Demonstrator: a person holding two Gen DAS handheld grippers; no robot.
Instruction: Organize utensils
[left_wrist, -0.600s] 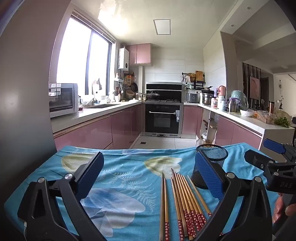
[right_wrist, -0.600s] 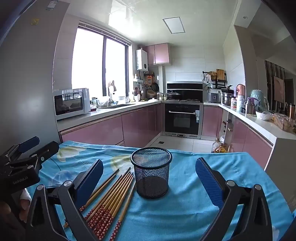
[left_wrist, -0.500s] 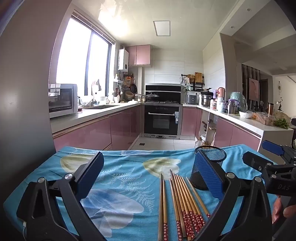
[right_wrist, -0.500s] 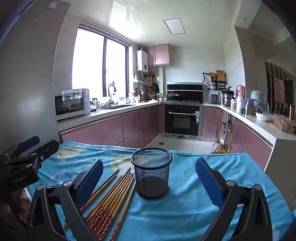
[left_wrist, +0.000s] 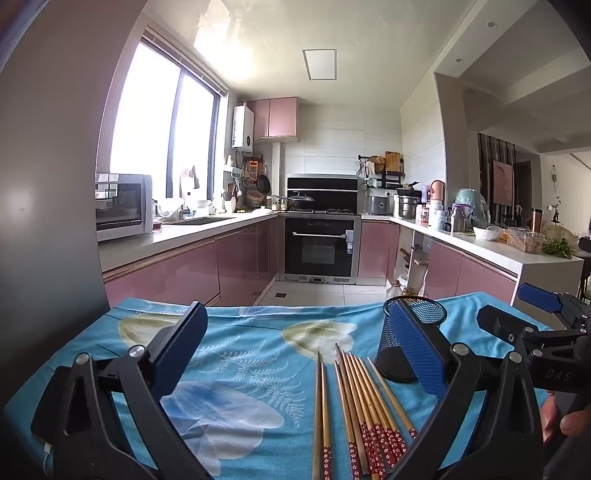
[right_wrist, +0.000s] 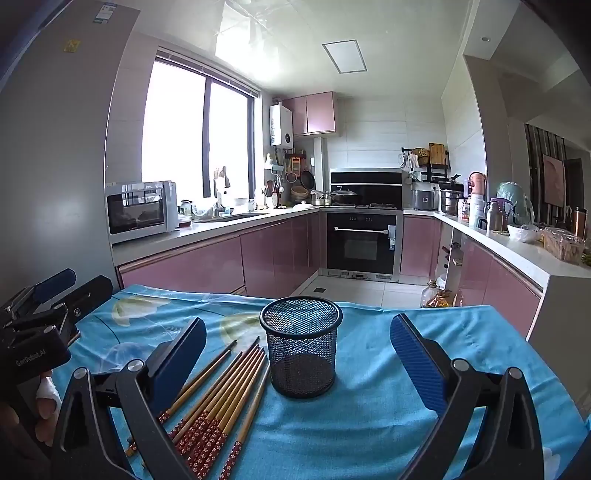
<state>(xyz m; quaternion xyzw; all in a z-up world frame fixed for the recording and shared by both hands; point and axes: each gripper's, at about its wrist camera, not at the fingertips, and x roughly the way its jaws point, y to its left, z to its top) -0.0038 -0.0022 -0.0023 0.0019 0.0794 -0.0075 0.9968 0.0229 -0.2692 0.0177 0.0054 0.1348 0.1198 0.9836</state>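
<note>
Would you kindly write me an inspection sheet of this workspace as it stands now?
Surface: table under a blue floral cloth, lying flat.
Job's things: chopsticks lie loose on the cloth, red patterned ends toward the cameras; black mesh cup stands upright beside them, nothing seen inside.
Clutter: nothing seen on the cloth.
Grippers: left tongs open, holding nothing, above the chopsticks; right tongs open, holding nothing, facing the cup.
Cables: a white lead at the left tongs' base.
Surroundings: kitchen with pink cabinets, oven, microwave, crowded right counter.
</note>
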